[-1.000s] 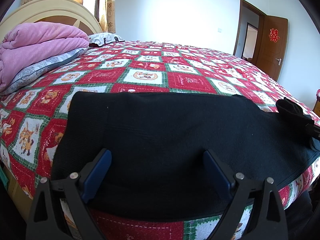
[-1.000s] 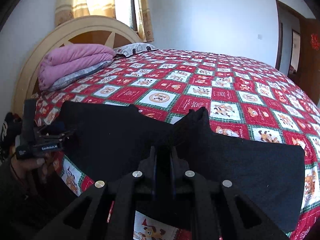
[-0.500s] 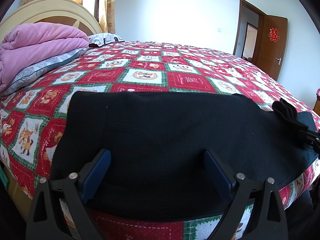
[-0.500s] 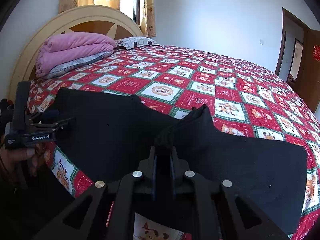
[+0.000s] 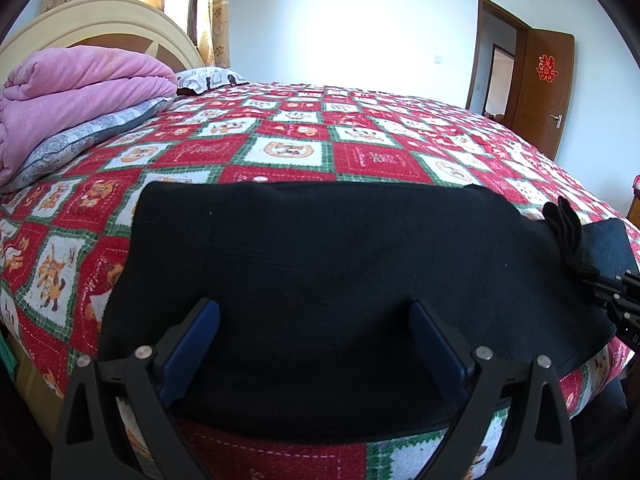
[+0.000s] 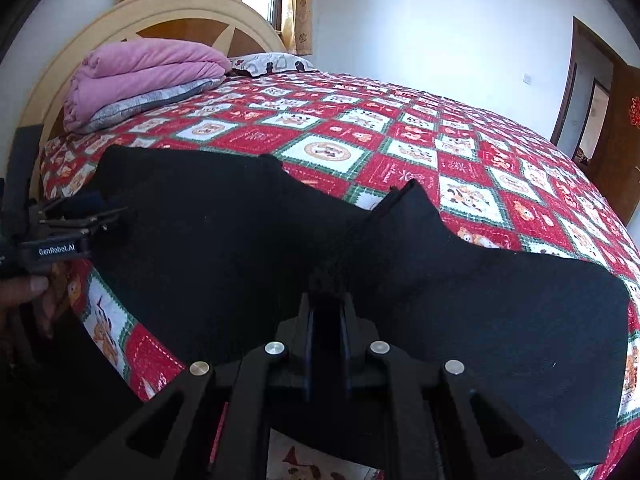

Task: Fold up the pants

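Black pants (image 5: 340, 272) lie spread along the near edge of the bed, seen also in the right wrist view (image 6: 224, 240). My left gripper (image 5: 314, 320) is open over the near edge of the pants, with the cloth lying between its blue pads (image 5: 192, 344). It also shows in the right wrist view (image 6: 86, 210) at the far left. My right gripper (image 6: 327, 300) is shut on a pinched-up fold of the pants, which rises in a peak (image 6: 410, 196). It shows in the left wrist view (image 5: 612, 292) at the far right.
A red, white and green patchwork quilt (image 5: 360, 132) covers the bed. A folded pink blanket (image 5: 72, 88) on a grey pillow sits by the wooden headboard (image 6: 168, 12). A brown door (image 5: 544, 88) stands open at the back right.
My right gripper has lifted the pinched fold and carried it leftward toward the left gripper. The left gripper has stayed open in place.
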The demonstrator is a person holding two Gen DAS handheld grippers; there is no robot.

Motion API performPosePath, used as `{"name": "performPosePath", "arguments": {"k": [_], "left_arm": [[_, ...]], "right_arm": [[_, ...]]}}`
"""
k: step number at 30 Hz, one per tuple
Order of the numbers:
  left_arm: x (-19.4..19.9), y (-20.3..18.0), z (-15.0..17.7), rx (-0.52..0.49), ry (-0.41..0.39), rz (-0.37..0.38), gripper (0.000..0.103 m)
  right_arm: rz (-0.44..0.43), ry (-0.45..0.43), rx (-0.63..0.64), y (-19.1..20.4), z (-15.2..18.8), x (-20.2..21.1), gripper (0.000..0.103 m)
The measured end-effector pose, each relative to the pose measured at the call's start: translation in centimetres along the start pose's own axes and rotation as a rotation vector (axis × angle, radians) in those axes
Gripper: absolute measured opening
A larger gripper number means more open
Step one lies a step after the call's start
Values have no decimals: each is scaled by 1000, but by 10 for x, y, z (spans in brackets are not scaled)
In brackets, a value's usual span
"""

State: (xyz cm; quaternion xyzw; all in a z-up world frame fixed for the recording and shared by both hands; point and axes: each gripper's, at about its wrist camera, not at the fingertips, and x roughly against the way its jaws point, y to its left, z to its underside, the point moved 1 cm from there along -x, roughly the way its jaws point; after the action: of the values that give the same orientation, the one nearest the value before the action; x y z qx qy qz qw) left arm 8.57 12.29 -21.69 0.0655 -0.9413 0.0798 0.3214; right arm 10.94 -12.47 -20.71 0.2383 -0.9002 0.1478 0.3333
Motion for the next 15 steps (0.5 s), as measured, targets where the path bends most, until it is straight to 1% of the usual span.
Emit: {"name": "performPosePath", "arguments": {"k": [5, 11, 13, 15], "left_arm": [[-1, -1, -1, -3, 0, -2, 99], [-3, -2, 0, -12, 0, -6, 101], [-3, -1, 0, -12, 0, -6, 101], [-3, -3, 1, -11, 0, -4, 101]], "right_arm": [[25, -5, 35, 5, 3, -1, 11], [85, -20, 111, 16, 9, -3, 12], [95, -22, 126, 18, 10, -3, 14], [106, -18, 143, 21, 10, -2, 14]]}}
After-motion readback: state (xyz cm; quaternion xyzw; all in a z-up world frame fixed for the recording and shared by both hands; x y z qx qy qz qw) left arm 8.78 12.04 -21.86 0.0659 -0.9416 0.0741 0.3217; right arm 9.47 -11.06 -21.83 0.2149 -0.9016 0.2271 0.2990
